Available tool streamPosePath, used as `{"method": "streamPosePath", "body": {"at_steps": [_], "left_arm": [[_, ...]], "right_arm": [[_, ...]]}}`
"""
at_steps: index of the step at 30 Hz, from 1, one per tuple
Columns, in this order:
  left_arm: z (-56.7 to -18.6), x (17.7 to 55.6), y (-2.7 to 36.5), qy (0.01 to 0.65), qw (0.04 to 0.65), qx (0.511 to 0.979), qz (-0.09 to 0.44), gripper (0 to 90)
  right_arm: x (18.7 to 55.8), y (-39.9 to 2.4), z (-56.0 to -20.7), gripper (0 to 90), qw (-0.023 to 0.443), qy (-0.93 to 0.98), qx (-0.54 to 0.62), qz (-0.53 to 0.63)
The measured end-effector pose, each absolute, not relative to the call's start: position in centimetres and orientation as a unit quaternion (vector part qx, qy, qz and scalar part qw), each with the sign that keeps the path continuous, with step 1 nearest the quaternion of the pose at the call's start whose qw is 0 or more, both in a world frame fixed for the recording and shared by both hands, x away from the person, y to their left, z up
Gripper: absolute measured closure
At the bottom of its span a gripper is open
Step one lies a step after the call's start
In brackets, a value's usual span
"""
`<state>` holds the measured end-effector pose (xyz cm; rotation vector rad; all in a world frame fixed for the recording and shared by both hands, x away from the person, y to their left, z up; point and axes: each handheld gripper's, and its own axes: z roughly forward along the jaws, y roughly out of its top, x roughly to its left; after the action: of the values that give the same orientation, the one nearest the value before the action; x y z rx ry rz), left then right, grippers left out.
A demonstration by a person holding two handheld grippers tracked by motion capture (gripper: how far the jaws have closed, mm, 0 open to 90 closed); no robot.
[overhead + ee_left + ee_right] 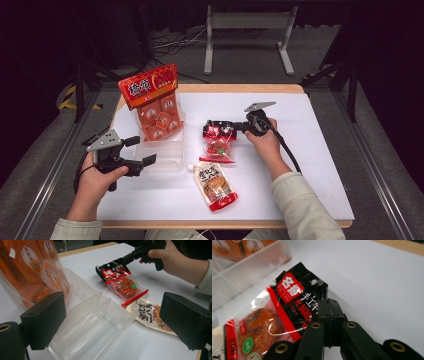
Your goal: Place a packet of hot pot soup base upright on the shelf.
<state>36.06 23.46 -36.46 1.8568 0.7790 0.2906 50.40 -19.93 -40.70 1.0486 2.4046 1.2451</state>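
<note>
High view. The right gripper [231,126] is clamped on the black top edge of a red-and-black snack packet [218,143], which lies near the middle of the white table [310,165] with its clear lower part trailing toward the person. A beige sauce pouch [215,184] lies just below the packet, near the front edge of the table. The left gripper [142,150] hovers at the table's left side, its jaws standing wide apart with nothing between them, just beside a clear plastic tray [167,152]. An orange multipack [156,102] stands upright in the tray's far end. Bare table surface extends to the right of and behind the packet.

Left gripper view. The two black jaws frame the clear plastic tray [92,327], whose inner dividers are visible. The snack packet [123,285] lies beyond the tray's rim, its black header pinched by the right gripper [126,258]; a round red-brown item shows through its clear window. The sauce pouch [150,315] lies nearest the packet's red bottom seam.

Right gripper view. The jaws are pressed together on the corner of the snack packet [297,297], whose header carries a red label with white characters. Open white table [382,282] lies to its right; the tray [249,267] wall stands at upper left.
</note>
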Motion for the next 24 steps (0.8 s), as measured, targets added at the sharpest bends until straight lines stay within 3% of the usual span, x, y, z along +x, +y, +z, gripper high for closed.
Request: {"method": "streamPosePath", "body": {"at_steps": [24], "left_arm": [[-36.7,36.3,21.8,0.317,0.524,0.782,0.116,7.7]], "right_arm": [[44.8,-19.9,-34.8,90.0,0.143,0.815,0.26,0.498]]}}
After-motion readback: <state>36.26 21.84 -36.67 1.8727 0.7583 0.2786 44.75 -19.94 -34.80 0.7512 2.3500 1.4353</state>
